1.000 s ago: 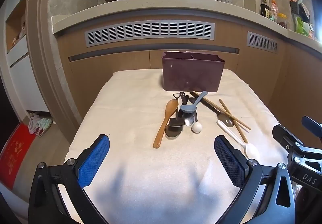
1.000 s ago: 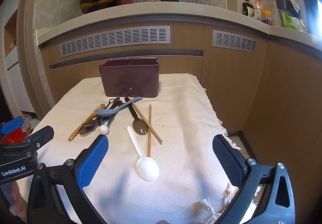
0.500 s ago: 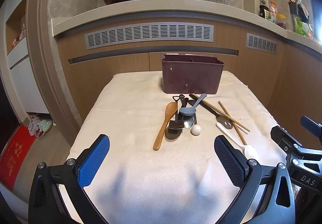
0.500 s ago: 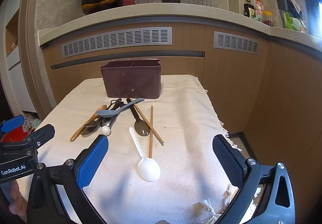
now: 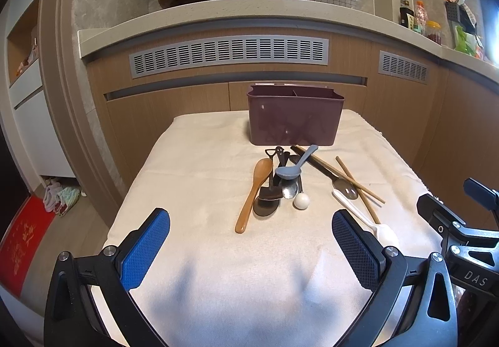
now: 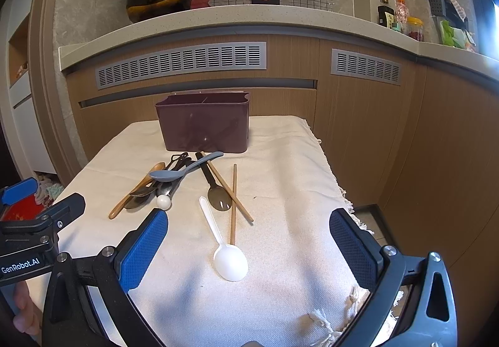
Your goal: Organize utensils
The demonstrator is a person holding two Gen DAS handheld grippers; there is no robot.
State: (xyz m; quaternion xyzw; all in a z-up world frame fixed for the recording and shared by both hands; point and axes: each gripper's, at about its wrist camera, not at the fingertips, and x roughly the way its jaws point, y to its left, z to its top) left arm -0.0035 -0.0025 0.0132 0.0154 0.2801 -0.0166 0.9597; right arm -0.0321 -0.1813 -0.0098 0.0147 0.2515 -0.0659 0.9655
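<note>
- Hovering low at the bottom of the left wrist view, the left gripper (image 5: pixel 251 248) is holding its blue pads (image 5: pixel 145 248) spread wide with nothing between them, above the cream tablecloth (image 5: pixel 199 178).
- Lying left of frame centre, a wooden spoon (image 5: pixel 253 193) is pointing its bowl toward the back, just beside a heap of dark metal utensils (image 5: pixel 270 191).
- Resting on top of that heap, a grey-blue spoon (image 5: pixel 294 166) is leaning its handle up and to the right, and a small white ball-shaped end (image 5: pixel 301 200) is showing at the heap's near edge.
- Standing behind them at upper centre, the maroon utensil caddy (image 5: pixel 295 119) is sitting upright near the table's far edge.
- Crossing right of centre, two wooden chopsticks (image 5: pixel 349 177) are lying over a dark slotted spoon (image 5: pixel 341 184).
- Lying at lower centre of the right wrist view, a white plastic spoon (image 6: pixel 223 241) is touching one chopstick's tip.
- Spreading across the bottom of that view, the right gripper (image 6: pixel 248 248) is also gaping wide and gripping nothing.
</note>
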